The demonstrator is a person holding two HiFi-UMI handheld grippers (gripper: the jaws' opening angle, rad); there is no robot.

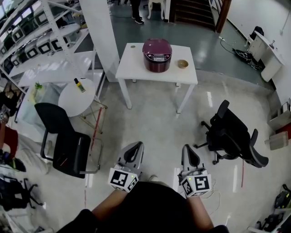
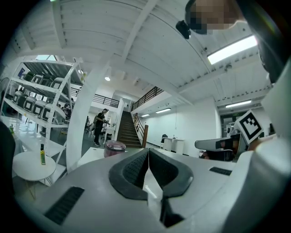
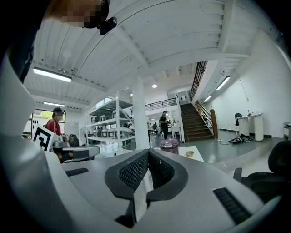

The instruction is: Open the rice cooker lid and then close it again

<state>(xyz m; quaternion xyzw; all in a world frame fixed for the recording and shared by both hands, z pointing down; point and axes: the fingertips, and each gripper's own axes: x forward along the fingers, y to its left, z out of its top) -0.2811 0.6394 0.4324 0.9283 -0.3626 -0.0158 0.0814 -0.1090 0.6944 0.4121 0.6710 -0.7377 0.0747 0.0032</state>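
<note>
We stand on a pale, glossy floor in a big white hall, with shelves at 10 o'clock and stairs far off at 1 o'clock. Dead ahead at 12 o'clock is a white table, well apart from us. The cooker, maroon and round, sits on it near the far edge. Its lid is down. A small bowl lies at the cooker's 3 o'clock, just beside it and not touching.

At 10 o'clock, nearer to us, a round table bears a bottle. A black armchair stands at 9 o'clock and a swivel chair at 3 o'clock.

We hold both tools low in front of us, side by side and aimed at the table. The left gripper has its fingers clenched together on nothing. The right gripper is likewise pressed closed and empty, its pads meeting at the tips. Each gripper view sees the cooker small and distant past the closed tips. Neither gripper is near the cooker.
</note>
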